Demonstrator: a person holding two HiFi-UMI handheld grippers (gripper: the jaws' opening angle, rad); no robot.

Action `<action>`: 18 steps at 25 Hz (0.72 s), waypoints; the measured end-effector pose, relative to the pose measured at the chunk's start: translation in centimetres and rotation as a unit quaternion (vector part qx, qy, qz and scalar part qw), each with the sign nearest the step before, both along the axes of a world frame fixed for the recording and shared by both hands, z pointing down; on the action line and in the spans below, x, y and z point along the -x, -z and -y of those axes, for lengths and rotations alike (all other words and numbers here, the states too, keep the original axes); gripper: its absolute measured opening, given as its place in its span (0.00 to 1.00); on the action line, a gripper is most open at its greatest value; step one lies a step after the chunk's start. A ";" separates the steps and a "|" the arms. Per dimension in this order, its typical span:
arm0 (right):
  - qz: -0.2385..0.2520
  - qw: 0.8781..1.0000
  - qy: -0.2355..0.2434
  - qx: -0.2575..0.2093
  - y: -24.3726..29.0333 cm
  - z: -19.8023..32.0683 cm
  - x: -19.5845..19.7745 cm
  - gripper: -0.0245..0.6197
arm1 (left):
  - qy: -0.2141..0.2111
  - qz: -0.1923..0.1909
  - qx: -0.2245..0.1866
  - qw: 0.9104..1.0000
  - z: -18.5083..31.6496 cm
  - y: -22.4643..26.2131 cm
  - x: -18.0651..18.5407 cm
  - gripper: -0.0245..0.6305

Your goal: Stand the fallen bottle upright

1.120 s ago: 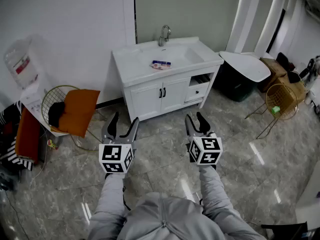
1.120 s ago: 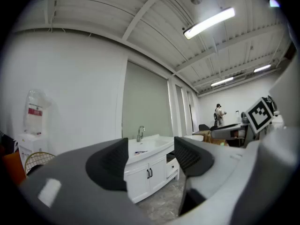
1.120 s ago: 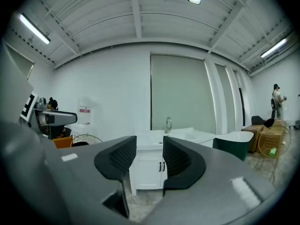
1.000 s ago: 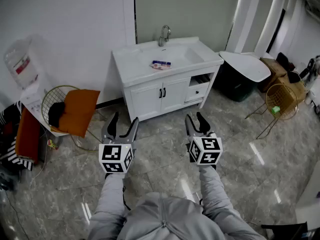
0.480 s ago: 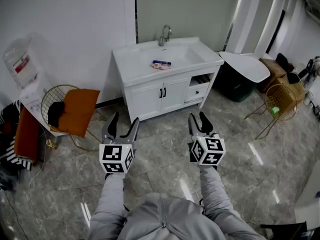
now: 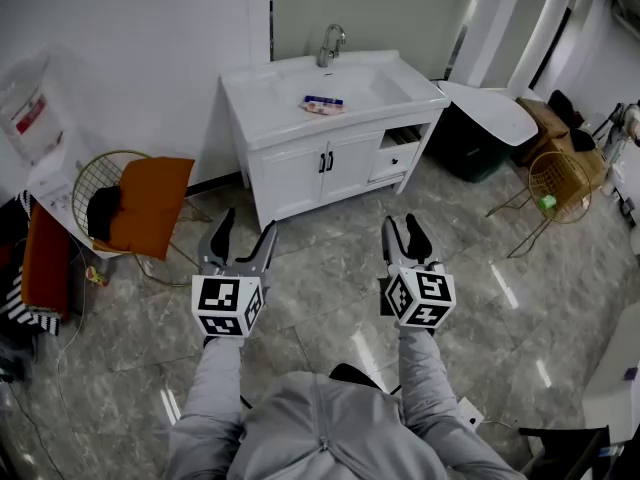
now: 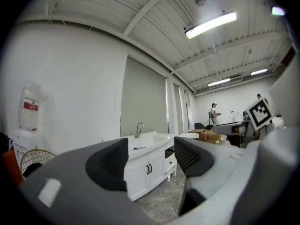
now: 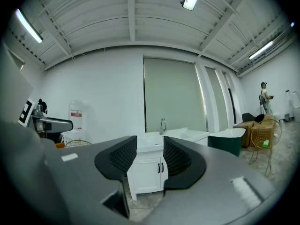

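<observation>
While the left gripper [image 6: 247, 224] sits spread and the right gripper [image 6: 401, 222] pinched shut, empty, the fallen bottle [image 6: 322, 104] lies ahead of both, blue and pale, label too small to read.

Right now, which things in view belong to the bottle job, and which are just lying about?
Job: small bottle lying on its side on the white vanity top; left gripper; right gripper.

Lying about: faucet; orange cushion on the wire chair; water jug; gold wire basket.
</observation>
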State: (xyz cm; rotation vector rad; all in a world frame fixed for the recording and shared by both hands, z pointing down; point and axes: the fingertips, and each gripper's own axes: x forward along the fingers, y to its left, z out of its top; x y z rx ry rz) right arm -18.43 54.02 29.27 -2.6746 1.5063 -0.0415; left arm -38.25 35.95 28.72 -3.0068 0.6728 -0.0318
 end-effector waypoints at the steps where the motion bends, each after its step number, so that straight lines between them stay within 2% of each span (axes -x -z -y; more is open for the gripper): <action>1: 0.002 1.000 -0.002 0.000 -0.2 0.0 0.0 0.30 | -0.003 0.002 0.000 1.000 0.2 -0.2 -0.1 0.55; 10: -0.001 1.000 -0.014 0.006 -0.2 1.3 -2.4 0.30 | -0.013 0.004 0.006 1.000 2.7 -0.9 -2.8 0.55; 14: 0.006 1.000 -0.008 0.008 -1.2 3.1 -5.3 0.30 | -0.011 0.007 0.008 1.000 4.3 -1.7 -5.6 0.55; 18: 0.005 1.000 0.003 0.003 -1.0 5.9 -10.0 0.30 | -0.002 0.009 0.007 1.000 6.6 -1.7 -9.8 0.55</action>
